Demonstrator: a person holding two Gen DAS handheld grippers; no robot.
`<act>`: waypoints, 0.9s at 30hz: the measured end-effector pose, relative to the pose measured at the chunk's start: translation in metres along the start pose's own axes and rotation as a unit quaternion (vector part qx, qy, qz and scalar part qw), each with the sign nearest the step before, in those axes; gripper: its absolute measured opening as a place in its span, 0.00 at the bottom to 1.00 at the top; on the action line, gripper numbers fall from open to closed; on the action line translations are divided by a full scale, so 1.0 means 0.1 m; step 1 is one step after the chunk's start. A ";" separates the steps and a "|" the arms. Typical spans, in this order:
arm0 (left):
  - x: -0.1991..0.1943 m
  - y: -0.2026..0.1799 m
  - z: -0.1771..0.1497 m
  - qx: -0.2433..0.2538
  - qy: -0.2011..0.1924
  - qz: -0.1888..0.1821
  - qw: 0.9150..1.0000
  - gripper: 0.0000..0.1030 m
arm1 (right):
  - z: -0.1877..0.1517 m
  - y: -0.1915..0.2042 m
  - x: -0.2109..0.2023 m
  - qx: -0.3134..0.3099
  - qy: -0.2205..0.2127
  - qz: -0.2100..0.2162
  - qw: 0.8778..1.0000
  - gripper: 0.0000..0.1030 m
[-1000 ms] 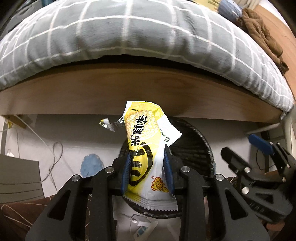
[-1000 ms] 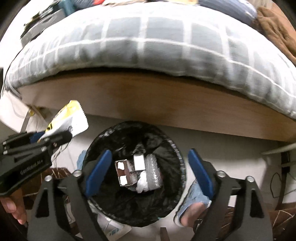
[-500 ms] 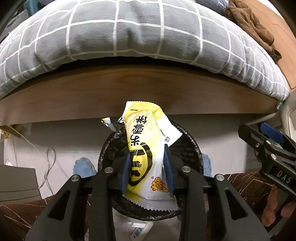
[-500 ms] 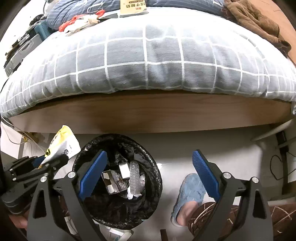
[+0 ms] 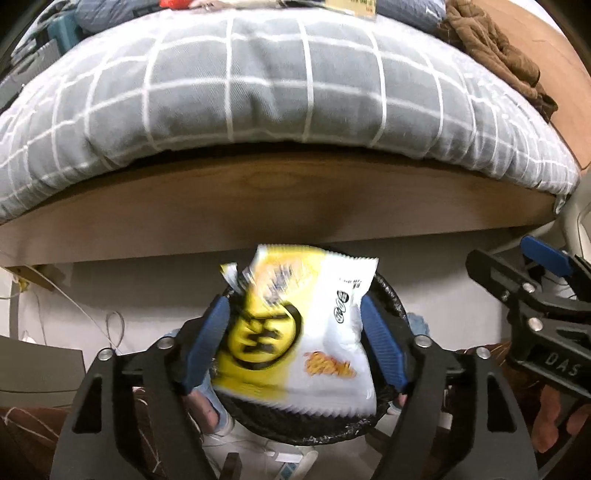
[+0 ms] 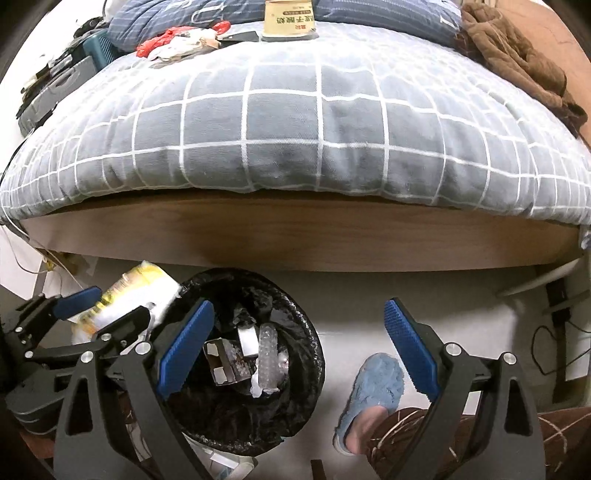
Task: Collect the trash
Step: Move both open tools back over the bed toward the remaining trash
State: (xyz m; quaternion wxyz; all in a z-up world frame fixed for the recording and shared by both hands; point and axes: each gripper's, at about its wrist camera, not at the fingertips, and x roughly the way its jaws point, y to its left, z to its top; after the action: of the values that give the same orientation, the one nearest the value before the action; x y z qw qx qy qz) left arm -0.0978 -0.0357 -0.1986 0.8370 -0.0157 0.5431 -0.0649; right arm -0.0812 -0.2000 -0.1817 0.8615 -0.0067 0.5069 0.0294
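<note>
Left gripper (image 5: 293, 341) stands released, jaws wide; the snack wrapper (image 5: 295, 339) hangs blurred between them over the trash bin (image 6: 255, 369). Light, crinkly, slippery film: best pinched mid-body. Right gripper (image 6: 295, 347) open, empty

Left wrist view: the yellow snack wrapper (image 5: 295, 332) is motion-blurred, its printed characters unreadable; whether its edges touch the blue pads (image 5: 207, 343) of the left gripper (image 5: 295, 343) cannot be told. The wrapper hides most of the black trash bin (image 5: 391, 299) and all its contents. The right gripper (image 5: 535, 314) is cut off by the right edge. Right wrist view: the carton (image 6: 290, 16) on the bed is cropped by the top edge.
</note>
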 end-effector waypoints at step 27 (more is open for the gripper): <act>-0.96 0.50 0.98 -0.059 -0.112 0.027 0.992 0.94 | 1.12 0.06 -0.73 -0.032 -0.114 -0.005 0.993 0.93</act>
State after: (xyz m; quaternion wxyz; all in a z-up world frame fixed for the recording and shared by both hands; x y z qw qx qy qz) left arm -0.0421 0.0219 -0.0764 0.8915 -0.0578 0.4493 -0.0080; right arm -0.0191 -0.1925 -0.0631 0.9130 -0.0331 0.4046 0.0419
